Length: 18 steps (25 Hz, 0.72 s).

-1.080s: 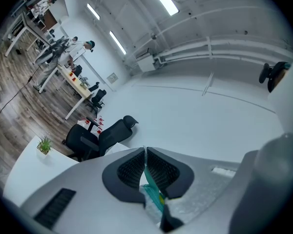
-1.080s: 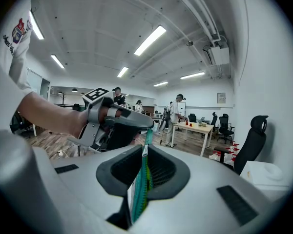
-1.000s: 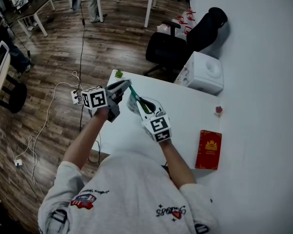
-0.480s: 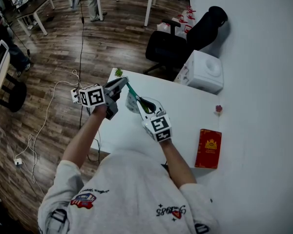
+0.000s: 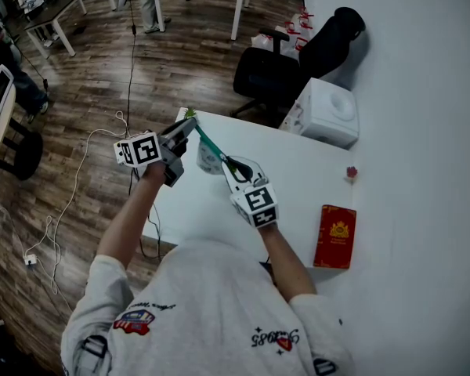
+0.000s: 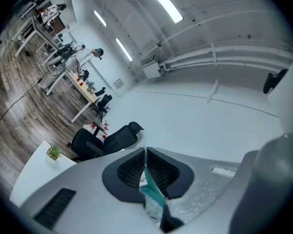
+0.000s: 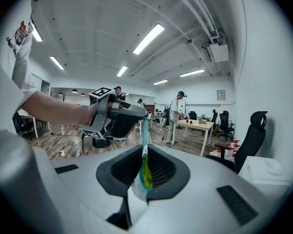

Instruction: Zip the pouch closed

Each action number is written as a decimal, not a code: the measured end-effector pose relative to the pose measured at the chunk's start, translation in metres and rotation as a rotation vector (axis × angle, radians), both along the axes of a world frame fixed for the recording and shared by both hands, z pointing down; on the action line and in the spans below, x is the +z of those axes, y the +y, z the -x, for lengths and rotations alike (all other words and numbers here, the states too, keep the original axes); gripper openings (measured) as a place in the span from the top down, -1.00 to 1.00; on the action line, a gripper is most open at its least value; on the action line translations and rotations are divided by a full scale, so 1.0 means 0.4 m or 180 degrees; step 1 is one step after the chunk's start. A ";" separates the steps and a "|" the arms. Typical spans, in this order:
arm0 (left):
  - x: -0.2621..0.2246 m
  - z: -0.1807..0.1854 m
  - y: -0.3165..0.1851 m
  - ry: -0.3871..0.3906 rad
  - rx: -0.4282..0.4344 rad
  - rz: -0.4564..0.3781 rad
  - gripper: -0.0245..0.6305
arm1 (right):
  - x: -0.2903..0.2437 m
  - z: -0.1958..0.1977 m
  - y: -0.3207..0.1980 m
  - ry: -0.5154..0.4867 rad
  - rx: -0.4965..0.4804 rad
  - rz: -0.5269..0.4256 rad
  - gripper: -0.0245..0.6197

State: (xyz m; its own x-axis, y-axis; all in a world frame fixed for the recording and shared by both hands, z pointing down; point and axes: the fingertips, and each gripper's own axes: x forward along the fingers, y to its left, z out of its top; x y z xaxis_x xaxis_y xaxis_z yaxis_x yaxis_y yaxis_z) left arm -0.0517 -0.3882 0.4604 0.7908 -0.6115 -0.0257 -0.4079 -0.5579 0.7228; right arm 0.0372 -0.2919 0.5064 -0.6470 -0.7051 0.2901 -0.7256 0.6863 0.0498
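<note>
Between left tool [image 5: 189, 124] and right tool [image 5: 228, 164], pouch's [image 5: 209, 159] slider is hidden.

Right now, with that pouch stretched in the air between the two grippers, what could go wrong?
The left gripper pinches only the thin teal zipper strip; it might slip out under tension. The right gripper holds the pouch by one edge above the table, so a slip could drop it. The small plant sits close to the left gripper and might get bumped.

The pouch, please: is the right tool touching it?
Touching. The right gripper view shows the right tool shut on the pouch, pads pressing both sides.
</note>
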 end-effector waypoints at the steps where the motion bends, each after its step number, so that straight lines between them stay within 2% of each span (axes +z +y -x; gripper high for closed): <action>1: 0.003 -0.002 0.000 -0.0004 -0.0003 0.0001 0.88 | -0.001 -0.002 -0.001 -0.0005 0.0008 -0.0012 0.81; 18: 0.027 0.011 -0.016 -0.0018 -0.0119 0.0036 0.88 | 0.042 -0.031 0.004 -0.0030 0.0030 0.0074 0.82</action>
